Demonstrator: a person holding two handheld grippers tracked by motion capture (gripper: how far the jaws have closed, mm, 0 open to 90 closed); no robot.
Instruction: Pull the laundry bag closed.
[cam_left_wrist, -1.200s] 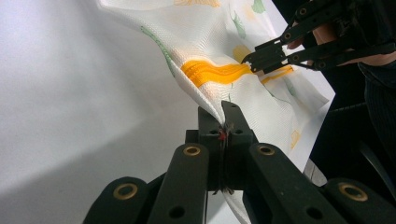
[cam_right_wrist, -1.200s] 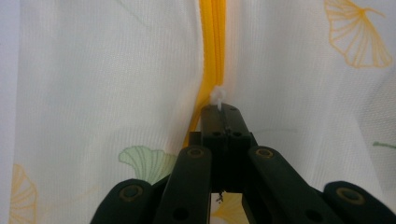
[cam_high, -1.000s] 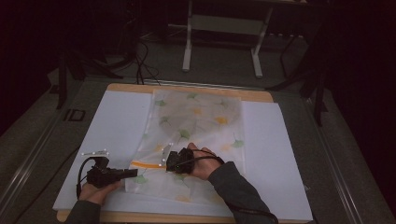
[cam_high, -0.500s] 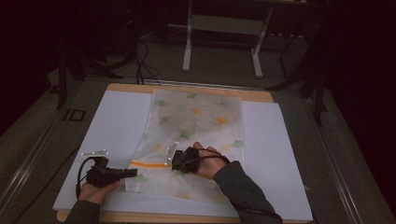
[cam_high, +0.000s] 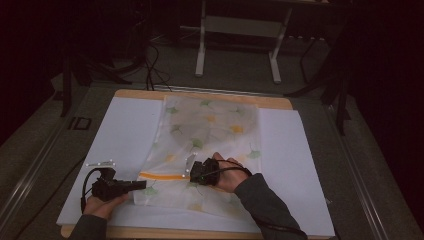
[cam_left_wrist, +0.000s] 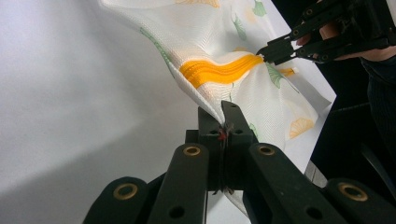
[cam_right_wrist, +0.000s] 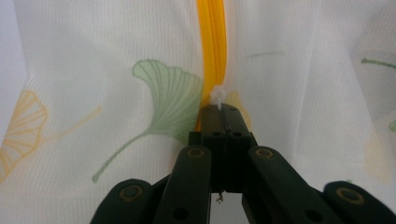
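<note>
Tongs, left: left tongs (cam_left_wrist: 223, 122) closed on the near-left edge of the mesh zipper bag (cam_high: 210, 130), a fold of white mesh pinched between the jaw tips; on the high view they sit at 7 o'clock on the counter (cam_high: 125, 125), pointing toward 3 o'clock.
Tongs, right: right tongs (cam_right_wrist: 223, 112) closed on the small white zipper pull (cam_right_wrist: 218, 97) at the end of the orange zipper (cam_right_wrist: 212, 42); on the high view they sit near the middle of the bag's near end, pointing toward 9 o'clock.
Item: translucent white mesh bag printed with green and orange ginkgo leaves, lying flat on the white sheet, long axis from 12 to 6 o'clock; the orange zipper runs across its near end.
Zipper condition: the teeth ahead of the pull look meshed; whether any part is open, I cannot tell.
Step in hand (judged): running the zipper, one end anchored and the pull gripped.
Next move calls for: a steady draw of the pull along the zipper line, with the left tongs holding the edge taut so the mesh does not bunch or lift.
Left hand: low at the counter's near-left corner, forearm coming in from 6 o'clock.
Right hand: palm down over the bag, wrist turned inward, dark sleeve entering from 5 o'clock.
</note>
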